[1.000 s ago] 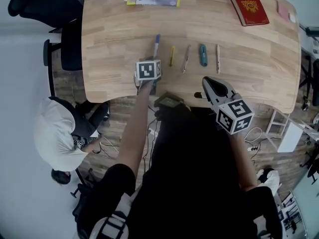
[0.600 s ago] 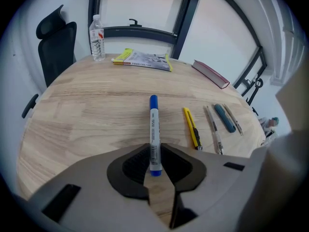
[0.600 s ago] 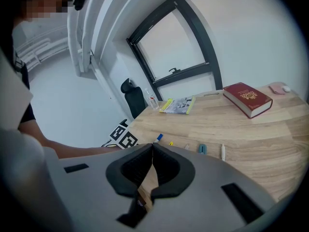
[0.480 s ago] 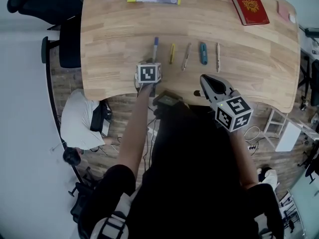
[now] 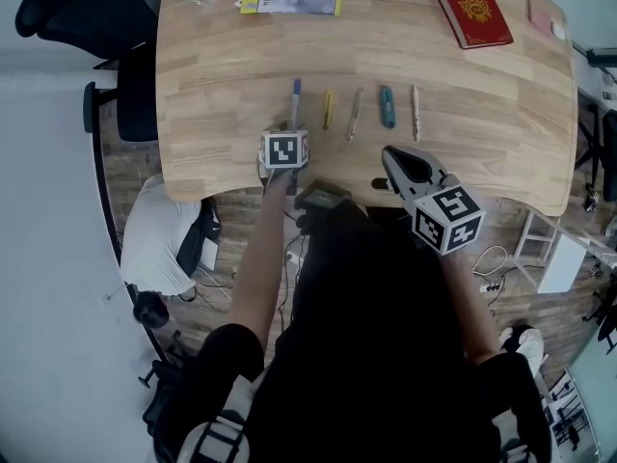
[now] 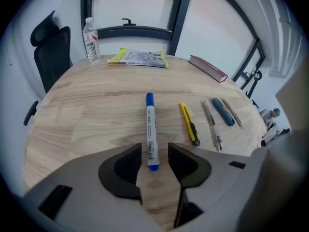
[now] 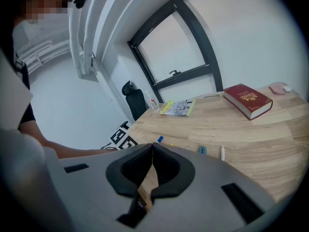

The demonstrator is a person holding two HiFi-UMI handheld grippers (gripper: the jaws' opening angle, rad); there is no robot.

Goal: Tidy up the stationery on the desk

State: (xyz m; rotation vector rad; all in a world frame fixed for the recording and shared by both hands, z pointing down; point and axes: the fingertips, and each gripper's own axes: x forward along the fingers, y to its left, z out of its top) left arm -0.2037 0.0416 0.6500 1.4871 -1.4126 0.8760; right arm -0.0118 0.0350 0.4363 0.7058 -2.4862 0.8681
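Blue marker lies flat on the table, running near to far, leftmost in a row of stationery. Its near end sits between the jaws of my left tool. Those jaws have just been opening and now stand wide apart, with the pads clear of the marker on both sides, so no grip.

Right of the marker, side by side and apart:
- yellow utility knife
- slim grey pen
- teal cutter
- thin pale pen

My right tool is closed, pads together with nothing between them. In the head view it hangs over the table's near edge, right of the row and touching none of it.

Far side of the table: red book at the right, yellow-edged magazine in the middle, clear water bottle upright just left of it. Black chair stands beyond the far left edge.
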